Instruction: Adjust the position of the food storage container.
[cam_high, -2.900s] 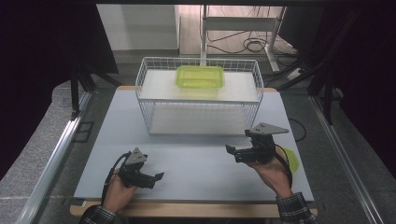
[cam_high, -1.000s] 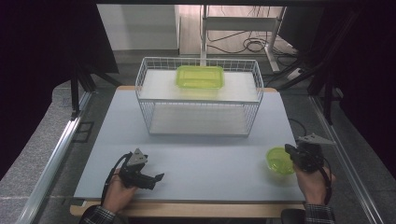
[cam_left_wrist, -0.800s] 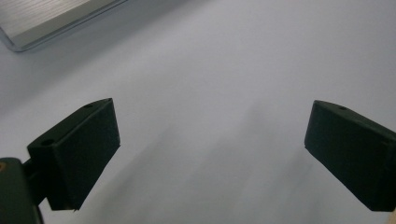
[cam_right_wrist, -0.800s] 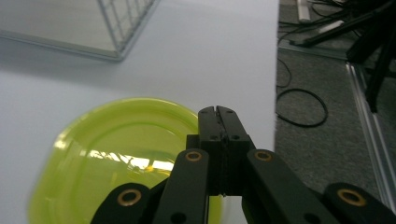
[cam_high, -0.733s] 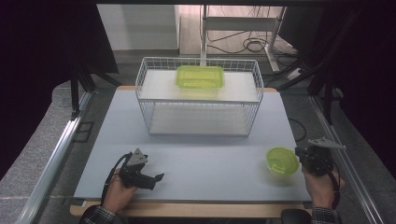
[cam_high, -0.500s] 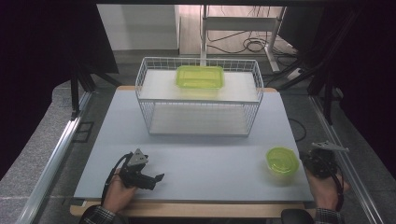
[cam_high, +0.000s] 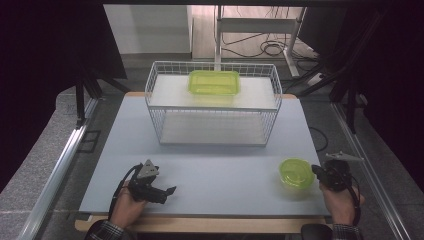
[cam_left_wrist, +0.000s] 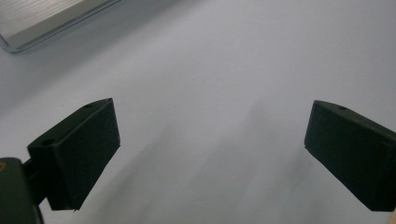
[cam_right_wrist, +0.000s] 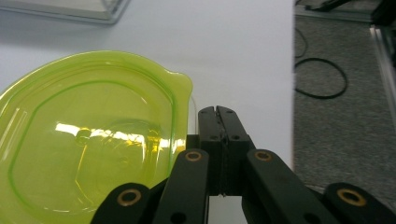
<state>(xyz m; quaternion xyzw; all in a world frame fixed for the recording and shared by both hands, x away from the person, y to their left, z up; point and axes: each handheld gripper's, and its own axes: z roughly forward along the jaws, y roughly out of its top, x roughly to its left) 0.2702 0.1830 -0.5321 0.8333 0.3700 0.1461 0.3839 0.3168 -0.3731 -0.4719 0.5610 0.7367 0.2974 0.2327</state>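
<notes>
Lying at the lower right of the high view, a round yellow-green bowl rests on the pale blue table, close to its right edge. In the right gripper view the same bowl takes up the left half of the frame, translucent, with a small pouring lip at its upper right rim.

Right gripper: just right of the bowl in the high view, held by a hand entering from the bottom edge. In its own view the right gripper has its two black jaws pressed flat together with nothing between them, their tips just beside the bowl's rim; whether they touch it cannot be told.

Left gripper: lower left of the high view, low over the table, held by the other hand. In its own view the left gripper has its jaws spread wide over bare table.

Wire basket: white, upper centre of the high view, standing on the table's far half. A rectangular yellow-green container lies in its rear part.

Cables: on the floor beyond the table, top of the frame.
</notes>
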